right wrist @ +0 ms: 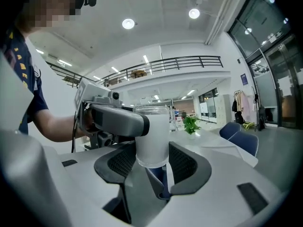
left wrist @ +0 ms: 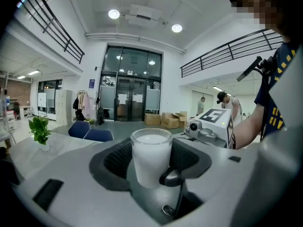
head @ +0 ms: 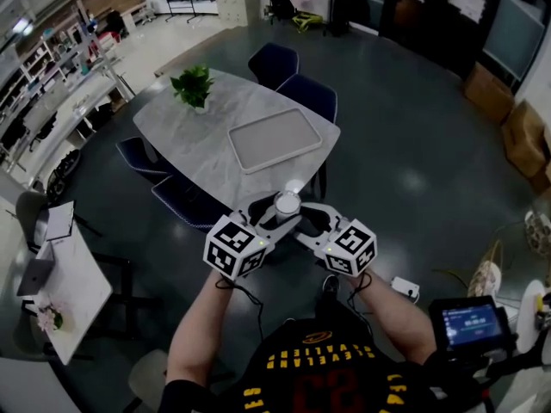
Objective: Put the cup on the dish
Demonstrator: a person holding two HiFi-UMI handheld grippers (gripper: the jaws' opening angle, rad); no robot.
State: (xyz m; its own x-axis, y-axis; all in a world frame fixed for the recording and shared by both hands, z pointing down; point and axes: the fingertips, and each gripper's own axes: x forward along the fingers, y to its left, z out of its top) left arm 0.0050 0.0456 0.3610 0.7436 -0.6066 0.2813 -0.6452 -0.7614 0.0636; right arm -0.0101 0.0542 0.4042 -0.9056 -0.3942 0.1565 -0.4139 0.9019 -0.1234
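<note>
1. Cup [head: 287,203]: white, upright, held in the air on the near side of the dish [head: 273,139], past the bench [head: 185,136] edge.
2. Left tool [left wrist: 151,157]: jaws clamped on the cup.
3. Right tool [right wrist: 152,145]: jaws clamped on the same cup.
4. Dish: grey tray, flat on the bench.
5. Plant [head: 193,85]: beyond the dish, to its left.

I'm looking down on a grey marble table [head: 181,123] with a potted plant [head: 193,86] near its far-left corner. Two navy chairs [head: 274,61] are tucked in at its far side and two more [head: 138,155] at its near-left edge. At lower left a small white side table [head: 73,274] carries a laptop [head: 34,276] and pink flowers [head: 47,318]. Cardboard boxes [head: 487,91] sit along the right wall, and a small lit screen [head: 470,325] glows at lower right.
</note>
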